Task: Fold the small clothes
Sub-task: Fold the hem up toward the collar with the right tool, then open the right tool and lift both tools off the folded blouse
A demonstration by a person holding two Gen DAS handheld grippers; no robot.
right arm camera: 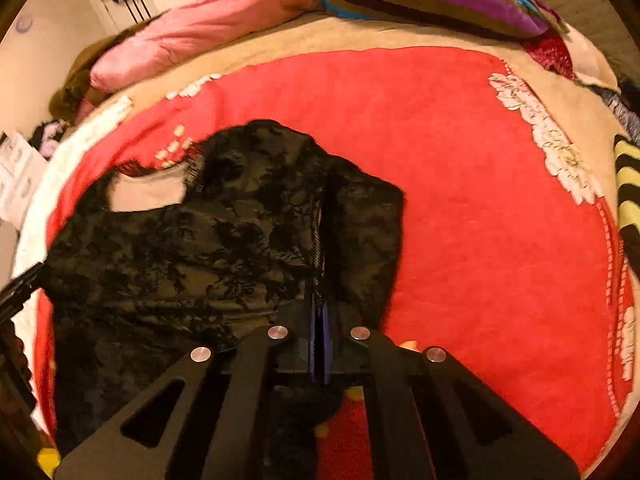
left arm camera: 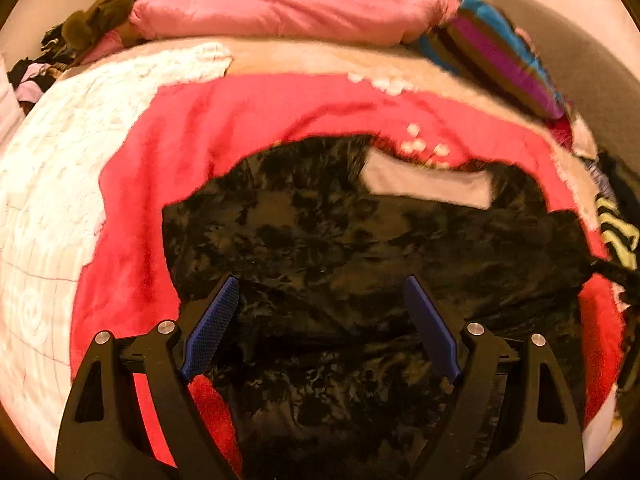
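A black lace garment (left arm camera: 320, 232) lies spread on a red blanket (left arm camera: 240, 112) on the bed, with a pale patch (left arm camera: 428, 184) showing at its neckline. My left gripper (left arm camera: 320, 280) hovers open over the garment's lower part, its blue pads wide apart and nothing between them. In the right wrist view the same garment (right arm camera: 180, 248) lies left of centre on the blanket (right arm camera: 480, 200). My right gripper (right arm camera: 320, 240) is shut on the garment's right edge, where the lace bunches up along the closed fingers and hides their tips.
A pink pillow (left arm camera: 280, 8) and a striped pillow (left arm camera: 500, 60) lie at the head of the bed. A white quilt (left arm camera: 60, 160) covers the left side. A black-and-yellow striped cloth (left arm camera: 616, 232) lies at the right edge, and other clothes (left arm camera: 36, 68) are piled at the far left.
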